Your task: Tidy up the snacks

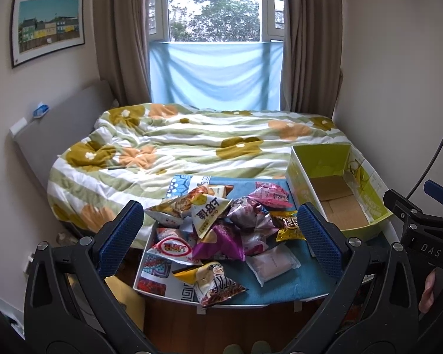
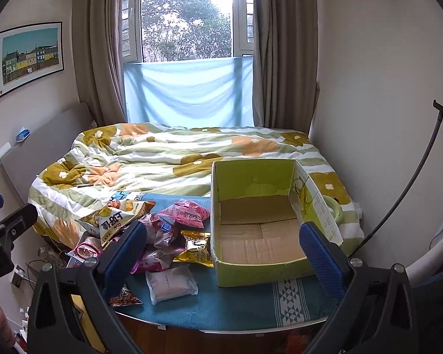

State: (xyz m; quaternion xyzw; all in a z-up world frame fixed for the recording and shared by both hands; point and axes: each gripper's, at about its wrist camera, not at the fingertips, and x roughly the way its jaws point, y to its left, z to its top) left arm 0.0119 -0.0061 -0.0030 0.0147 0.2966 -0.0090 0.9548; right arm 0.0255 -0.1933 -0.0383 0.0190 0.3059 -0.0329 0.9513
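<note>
A heap of snack packets [image 1: 221,224] is seen piled on the blue-covered table [image 2: 236,303] beside a green cardboard box [image 2: 260,215] not yet filled; the left gripper [image 1: 221,236] and right gripper [image 2: 224,253] are held wide apart, nothing grasped

A bed takes up most of the room, its rumpled quilt [image 1: 192,144] striped green and white with big mustard and orange flowers, and a grey headboard [image 1: 59,135] stands against the left wall. Above the headboard hangs a framed picture [image 1: 47,28] of colourful houses. At the far end, brown curtains [image 2: 103,59] flank a window [image 2: 186,14] that looks out on trees, and a pale blue cloth [image 2: 189,91] is stretched across its lower part.
</note>
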